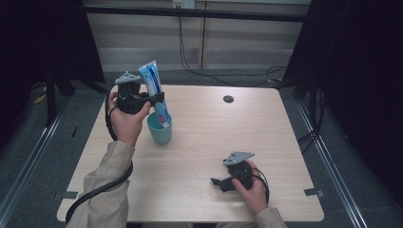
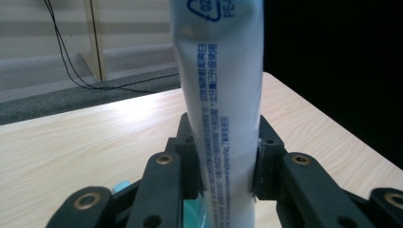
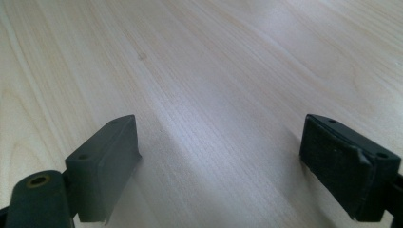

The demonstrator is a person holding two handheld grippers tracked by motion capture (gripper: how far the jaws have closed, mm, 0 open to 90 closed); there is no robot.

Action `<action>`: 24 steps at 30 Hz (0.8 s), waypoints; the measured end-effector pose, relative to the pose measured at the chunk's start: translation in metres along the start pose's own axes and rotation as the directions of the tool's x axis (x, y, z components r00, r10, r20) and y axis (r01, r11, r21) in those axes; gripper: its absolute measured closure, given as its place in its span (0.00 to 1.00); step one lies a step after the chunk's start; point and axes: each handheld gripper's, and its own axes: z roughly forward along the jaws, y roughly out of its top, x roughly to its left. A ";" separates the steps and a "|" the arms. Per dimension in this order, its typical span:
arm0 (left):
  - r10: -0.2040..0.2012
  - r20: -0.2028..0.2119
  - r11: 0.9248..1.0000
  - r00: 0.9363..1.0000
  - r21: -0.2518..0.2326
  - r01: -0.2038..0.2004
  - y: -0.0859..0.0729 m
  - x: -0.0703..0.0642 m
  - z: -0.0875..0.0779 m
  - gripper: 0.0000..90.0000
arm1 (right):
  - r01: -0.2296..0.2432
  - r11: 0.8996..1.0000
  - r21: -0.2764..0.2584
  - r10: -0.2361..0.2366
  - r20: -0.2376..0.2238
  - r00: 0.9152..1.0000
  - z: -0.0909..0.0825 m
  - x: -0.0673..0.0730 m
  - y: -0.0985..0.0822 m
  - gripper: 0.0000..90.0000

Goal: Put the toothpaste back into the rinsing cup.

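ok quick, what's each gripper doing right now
left gripper: closed on the white and blue toothpaste tube, whose lower end is in the teal plastic cup.
right gripper: open, holding nothing, over the light wooden table.

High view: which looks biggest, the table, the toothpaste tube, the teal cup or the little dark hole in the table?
1. Table, by far the biggest.
2. Toothpaste tube, tall, held upright with its bottom end in the cup.
3. Teal cup, shorter than the tube.
4. Dark hole, the smallest.

A light wooden table with a dark, perhaps plastic, grommet.
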 end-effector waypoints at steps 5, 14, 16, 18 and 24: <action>0.012 -0.005 1.000 1.000 -0.010 -0.012 0.004 0.002 0.000 0.78 | 0.000 1.000 0.000 0.000 0.000 1.000 0.000 0.000 0.000 0.14; 0.019 -0.026 1.000 0.999 -0.013 -0.019 0.006 0.006 0.005 0.78 | -0.001 1.000 0.001 0.001 0.000 1.000 0.000 0.000 0.000 0.14; 0.016 -0.026 1.000 1.000 -0.013 -0.016 0.006 0.007 0.006 0.78 | -0.001 1.000 0.000 0.001 0.000 1.000 0.000 0.000 0.000 0.14; 0.021 -0.035 1.000 0.999 -0.012 -0.021 0.006 0.009 0.007 0.78 | 0.000 1.000 0.001 0.000 0.000 1.000 0.000 0.000 0.000 0.14; 0.020 -0.048 1.000 0.999 -0.008 -0.020 0.003 0.013 0.010 0.78 | 0.000 1.000 0.000 0.000 0.000 1.000 0.000 0.000 0.000 0.14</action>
